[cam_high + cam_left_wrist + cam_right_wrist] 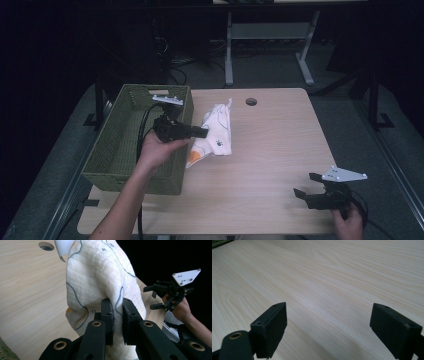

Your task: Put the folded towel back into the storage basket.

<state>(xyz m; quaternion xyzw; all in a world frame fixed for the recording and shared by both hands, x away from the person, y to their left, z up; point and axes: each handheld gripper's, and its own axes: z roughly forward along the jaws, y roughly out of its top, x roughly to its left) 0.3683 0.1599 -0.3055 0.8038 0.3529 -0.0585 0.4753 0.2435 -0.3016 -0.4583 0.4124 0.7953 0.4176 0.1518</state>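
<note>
A white muslin cloth (217,132) with thin blue lines and orange patches is bunched up beside the green basket, one end lifted off the table. My left gripper (204,132) is shut on a fold of that cloth (100,277); in the left gripper view the two black pads (108,307) pinch the fabric between them (117,305). My right gripper (306,185) rests near the table's front right corner, held by a hand, its jaws spread wide (328,322) over bare wood with nothing between them.
A woven green basket (115,150) stands at the table's left edge, right behind my left hand. The light wooden table (270,150) has a round cable hole (251,101) at the back. Desk legs and cables stand on the dark floor beyond.
</note>
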